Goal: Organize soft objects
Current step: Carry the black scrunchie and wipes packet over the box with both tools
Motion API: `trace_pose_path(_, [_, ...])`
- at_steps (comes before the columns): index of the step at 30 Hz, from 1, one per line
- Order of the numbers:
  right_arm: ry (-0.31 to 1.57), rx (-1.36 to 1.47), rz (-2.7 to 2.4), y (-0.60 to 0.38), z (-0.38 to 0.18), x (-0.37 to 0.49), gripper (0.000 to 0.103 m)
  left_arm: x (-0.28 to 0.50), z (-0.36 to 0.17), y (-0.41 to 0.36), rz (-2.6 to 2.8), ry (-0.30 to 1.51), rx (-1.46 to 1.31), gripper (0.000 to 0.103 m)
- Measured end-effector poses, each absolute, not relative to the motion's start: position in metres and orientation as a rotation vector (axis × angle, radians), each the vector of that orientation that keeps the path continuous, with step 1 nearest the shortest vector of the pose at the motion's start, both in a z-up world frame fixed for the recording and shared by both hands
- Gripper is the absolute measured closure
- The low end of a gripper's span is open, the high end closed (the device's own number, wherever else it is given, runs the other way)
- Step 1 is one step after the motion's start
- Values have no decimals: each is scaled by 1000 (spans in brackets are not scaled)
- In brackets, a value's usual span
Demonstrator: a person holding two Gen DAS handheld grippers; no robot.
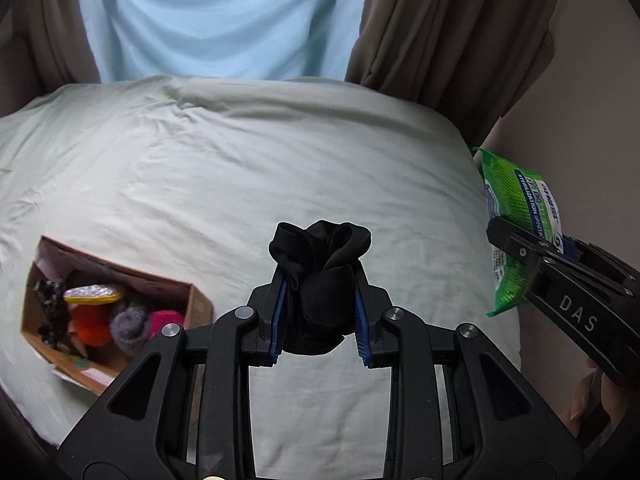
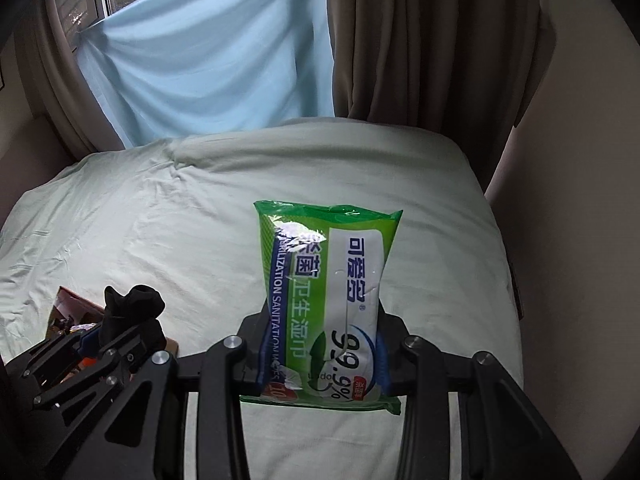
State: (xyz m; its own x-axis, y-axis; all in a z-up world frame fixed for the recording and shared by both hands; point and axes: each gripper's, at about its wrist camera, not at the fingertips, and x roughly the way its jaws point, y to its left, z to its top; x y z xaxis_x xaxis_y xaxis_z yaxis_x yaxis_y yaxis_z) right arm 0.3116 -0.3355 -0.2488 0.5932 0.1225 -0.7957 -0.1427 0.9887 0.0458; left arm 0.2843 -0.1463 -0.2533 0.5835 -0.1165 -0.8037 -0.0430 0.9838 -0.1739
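A: Where does the sorting stand?

B: Mid-carry, by the look of it. The left gripper [image 1: 320, 312] is clamped on a bundled black sock [image 1: 320, 288], held in the air above the pale green bed sheet [image 1: 240, 168] and to the right of the cardboard box [image 1: 200, 300].

A: And the other side?

B: The right gripper [image 2: 320, 356] is closed on a green wet-wipes pack [image 2: 328, 292], which stands upright between its jaws, well to the right of the box and also off the sheet.

A: What is in the box?

B: Several soft things already: something orange [image 1: 90, 326], a grey knit ball [image 1: 130, 322], a pink piece [image 1: 168, 318] and a yellow-rimmed silver pad [image 1: 94, 294].

A: So the next move?

B: Probably the sock goes in first, being nearer the box. That calls for swinging the left gripper leftward over the box opening, lowering it, then parting the jaws. The pack would follow, and since the box looks fairly full, it may need laying flat on top.
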Motion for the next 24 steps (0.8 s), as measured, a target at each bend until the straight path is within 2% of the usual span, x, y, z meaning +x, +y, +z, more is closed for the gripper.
trace_pose_path(7, [895, -3, 156, -307, -189, 250, 67, 235, -190, -92, -23, 883, -215, 78])
trace_pose_path(13, [859, 19, 171, -256, -158, 212, 67, 201, -157, -33, -46, 842, -194, 78])
trace_pose_path(19, [866, 83, 183, -196, -151, 183, 67, 185, -151, 40, -51, 859, -174, 78])
trace_pose_path(24, [902, 90, 186, -142, -162, 175, 67, 184, -168, 97, -45, 912, -165, 78])
